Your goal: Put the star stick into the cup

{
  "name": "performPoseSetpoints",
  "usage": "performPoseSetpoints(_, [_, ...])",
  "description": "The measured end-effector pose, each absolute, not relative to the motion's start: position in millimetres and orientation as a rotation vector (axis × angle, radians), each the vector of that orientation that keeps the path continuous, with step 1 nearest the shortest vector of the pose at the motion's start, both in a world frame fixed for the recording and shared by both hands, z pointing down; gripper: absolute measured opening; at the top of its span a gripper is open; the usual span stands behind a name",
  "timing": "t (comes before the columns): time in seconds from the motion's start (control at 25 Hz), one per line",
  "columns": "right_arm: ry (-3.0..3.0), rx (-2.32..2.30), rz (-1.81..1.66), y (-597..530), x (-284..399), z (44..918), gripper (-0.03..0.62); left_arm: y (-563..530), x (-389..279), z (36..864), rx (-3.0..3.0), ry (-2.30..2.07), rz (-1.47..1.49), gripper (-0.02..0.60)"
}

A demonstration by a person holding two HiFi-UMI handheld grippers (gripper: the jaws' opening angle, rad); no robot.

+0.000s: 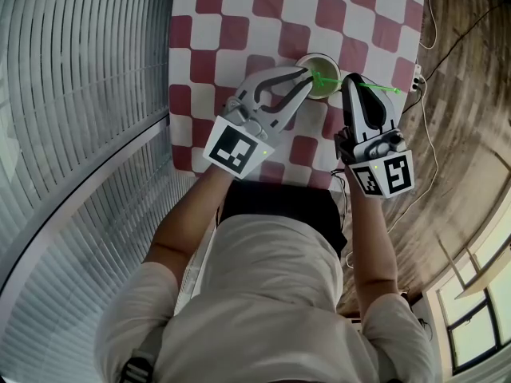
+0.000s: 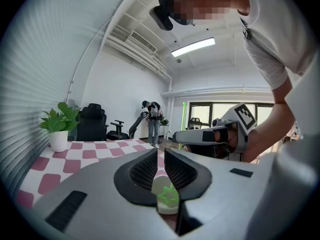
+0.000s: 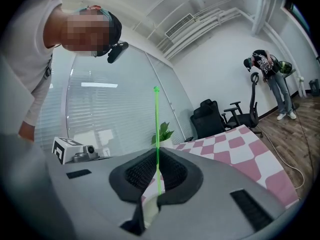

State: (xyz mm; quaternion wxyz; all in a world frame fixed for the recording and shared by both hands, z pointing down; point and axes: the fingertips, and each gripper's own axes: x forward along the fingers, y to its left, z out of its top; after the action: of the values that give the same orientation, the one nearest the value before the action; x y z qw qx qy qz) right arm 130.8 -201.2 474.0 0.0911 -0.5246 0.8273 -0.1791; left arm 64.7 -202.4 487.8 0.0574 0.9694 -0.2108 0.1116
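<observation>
Head view | star stick lies crosswise, star end at cup mouth, tail pointing right | right gripper fingers clamp it | left gripper fingers pinch cup

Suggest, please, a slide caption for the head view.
Right gripper holds thin green star stick over pale round cup; left gripper by its rim.

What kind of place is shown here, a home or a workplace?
Most likely a workplace, an office or a lab room. Black office chairs stand at the far end, a long strip light is on the ceiling, and slatted blinds run beside the table with the checked cloth.
</observation>
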Motion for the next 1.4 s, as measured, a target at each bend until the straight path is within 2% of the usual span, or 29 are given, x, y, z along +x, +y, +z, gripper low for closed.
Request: performPoseSetpoints(1.4, [2.356,-1.616,-0.696,-210,150,518,0.041,-209,62,523,2.922,-0.668,0.347,0.067])
